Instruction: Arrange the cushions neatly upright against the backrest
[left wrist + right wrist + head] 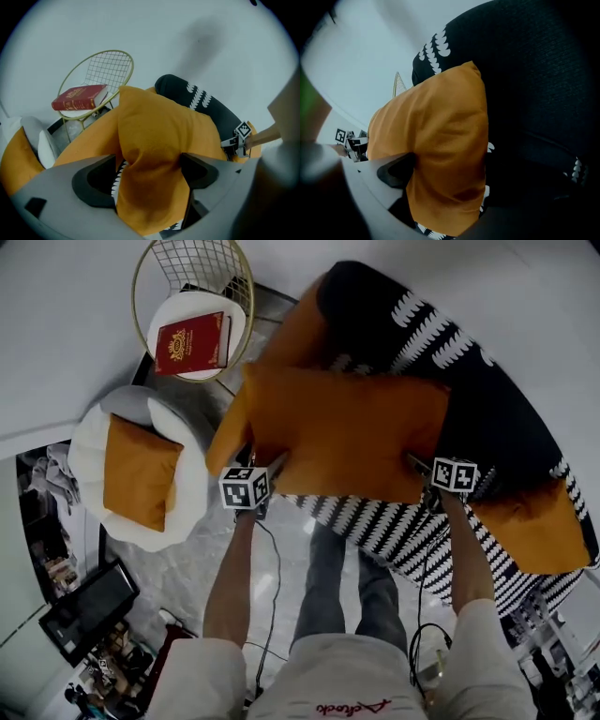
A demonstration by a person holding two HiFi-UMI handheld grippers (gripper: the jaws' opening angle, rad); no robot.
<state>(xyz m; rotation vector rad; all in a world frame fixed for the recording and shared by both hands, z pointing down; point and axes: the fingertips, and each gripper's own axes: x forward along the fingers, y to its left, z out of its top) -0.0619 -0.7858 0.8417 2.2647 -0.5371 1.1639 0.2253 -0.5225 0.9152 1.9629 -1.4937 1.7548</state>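
Note:
A large orange cushion (347, 432) lies across the black sofa (487, 399) with the white tooth pattern, leaning toward its backrest. My left gripper (265, 468) is at the cushion's lower left corner. In the left gripper view the jaws (147, 176) stand wide apart, open, with that orange corner (159, 136) bulging loosely between them. My right gripper (424, 468) is at the lower right corner, open too; the cushion's edge (436, 136) hangs between its jaws (450, 187). A second orange cushion (534, 521) lies on the seat at the right, and a third (291, 334) stands behind at the left.
A white armchair (192, 493) with its own orange cushion (141, 470) stands at the left. Behind it a gold wire side table (197, 268) carries a red book (192, 343). The person's legs stand close to the sofa's front edge. Cables trail on the marble floor.

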